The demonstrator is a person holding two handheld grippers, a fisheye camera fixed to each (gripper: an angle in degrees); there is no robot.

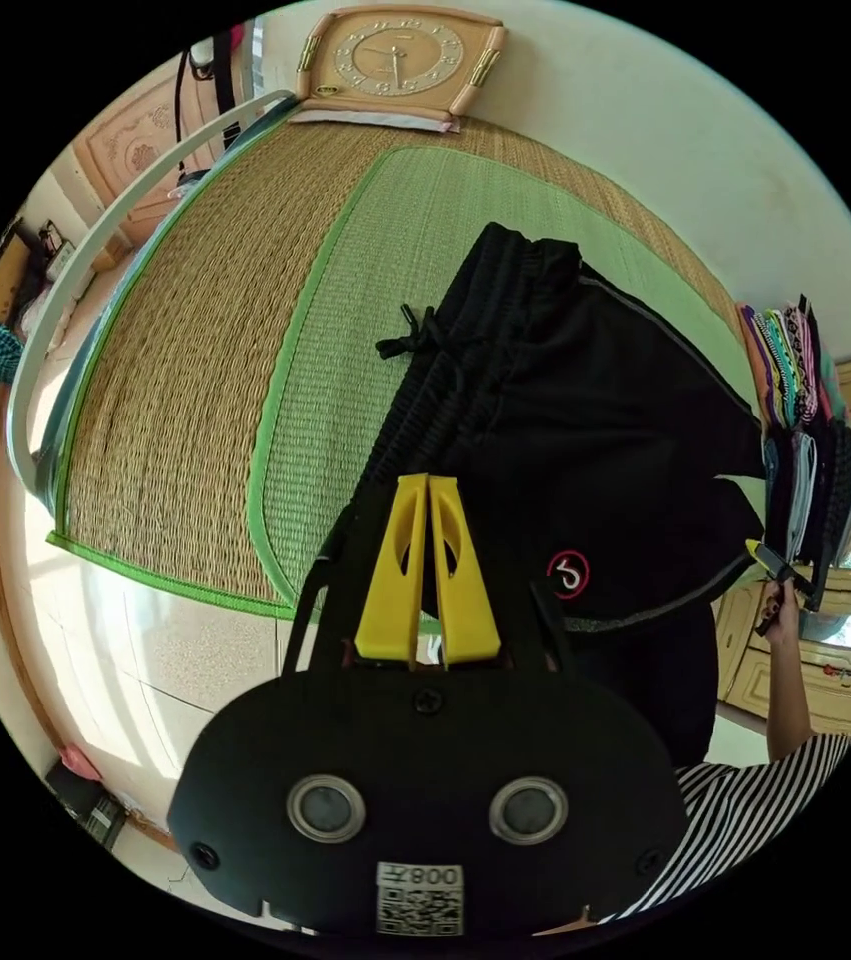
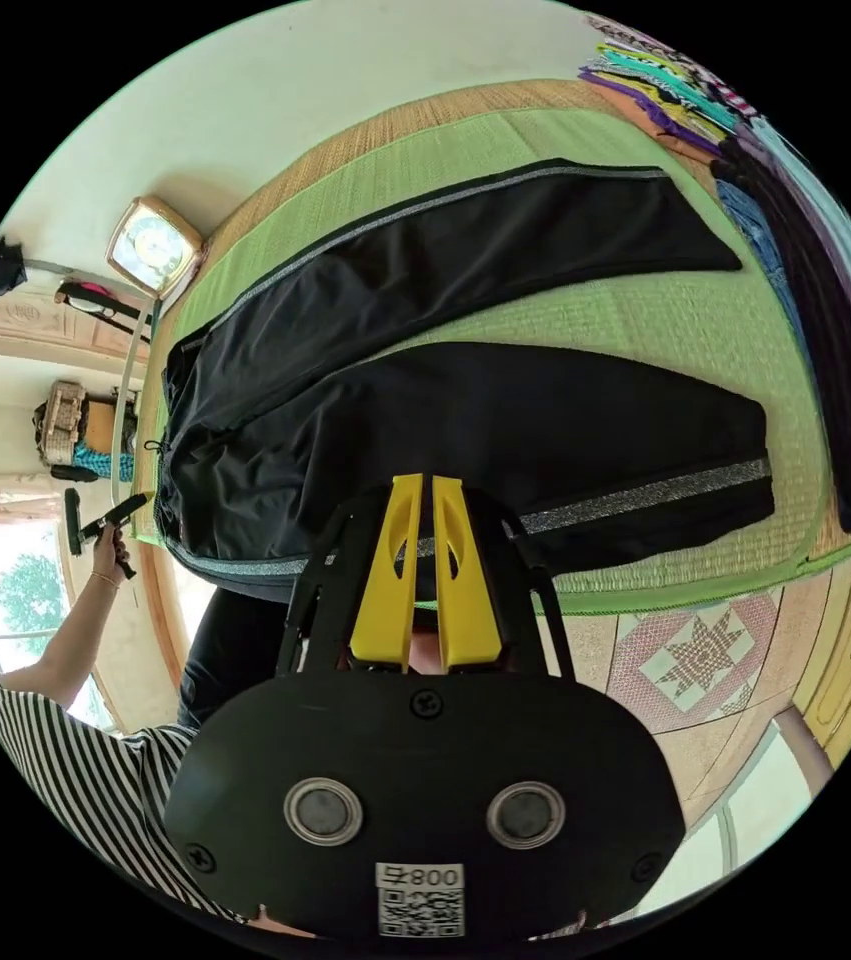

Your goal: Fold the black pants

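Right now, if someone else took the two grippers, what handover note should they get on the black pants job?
Left gripper: jaws together, over the waistband end, apparently gripping nothing.
Right gripper: jaws together, above the near leg, also apparently empty.
Black pants: spread flat on the green mat, legs apart in a V, drawstring waistband at the end nearer the clock. A stack of folded clothes sits beyond the leg hems.
Done: pants laid out; no fold visible.
Left: bring one leg over the other, then fold lengthwise down.
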